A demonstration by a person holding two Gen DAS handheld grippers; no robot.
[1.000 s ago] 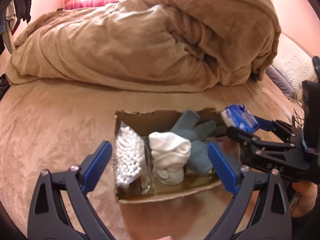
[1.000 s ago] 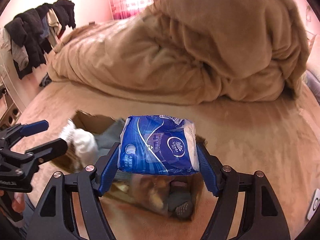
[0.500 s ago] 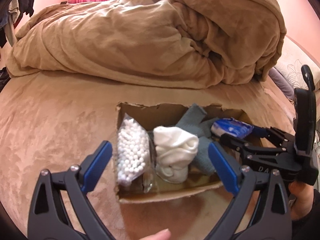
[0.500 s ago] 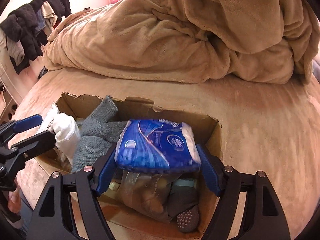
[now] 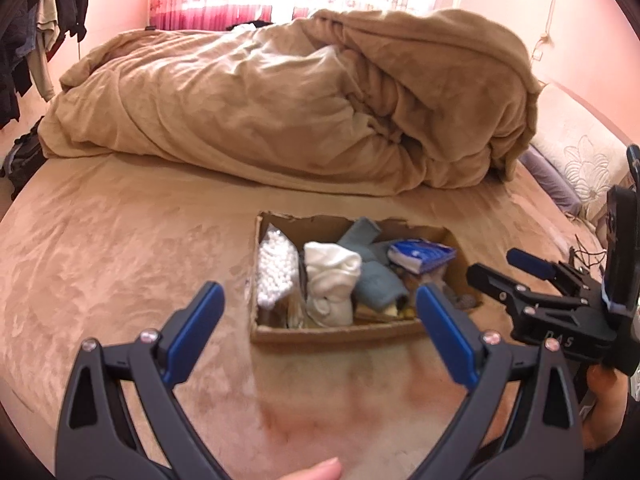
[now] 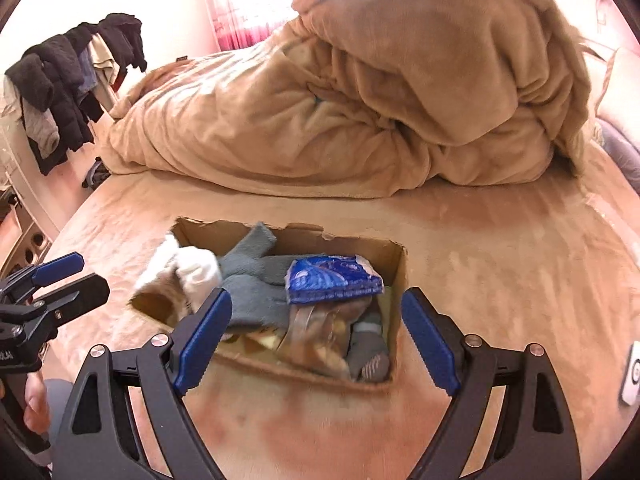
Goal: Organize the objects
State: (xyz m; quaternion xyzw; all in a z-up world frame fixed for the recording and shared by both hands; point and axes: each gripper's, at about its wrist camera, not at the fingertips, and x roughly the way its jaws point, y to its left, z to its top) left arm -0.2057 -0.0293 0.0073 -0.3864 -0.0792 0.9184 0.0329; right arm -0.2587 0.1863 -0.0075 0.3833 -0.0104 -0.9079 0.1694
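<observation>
A cardboard box (image 5: pixel 332 334) (image 6: pixel 394 264) sits on the bed. In it lie a blue tissue pack (image 5: pixel 420 254) (image 6: pixel 332 280), a grey cloth (image 5: pixel 376 284) (image 6: pixel 256 292), a white sock roll (image 5: pixel 332 280) (image 6: pixel 196 268) and a bag of white beads (image 5: pixel 274 266). My left gripper (image 5: pixel 320 332) is open and empty, in front of the box. My right gripper (image 6: pixel 316 340) is open and empty, just short of the box's near edge; it also shows in the left wrist view (image 5: pixel 508 270), right of the box.
A rumpled tan duvet (image 5: pixel 288 96) (image 6: pixel 360 92) is heaped behind the box. Dark clothes (image 6: pixel 68 76) hang at the left. Pillows (image 5: pixel 576 156) lie at the right. A small white device (image 6: pixel 632 376) lies on the bed at the right edge.
My right gripper lowered the blue tissue pack into the box, opened and let it go, then drew back. My left gripper pulled back and up a little, still open.
</observation>
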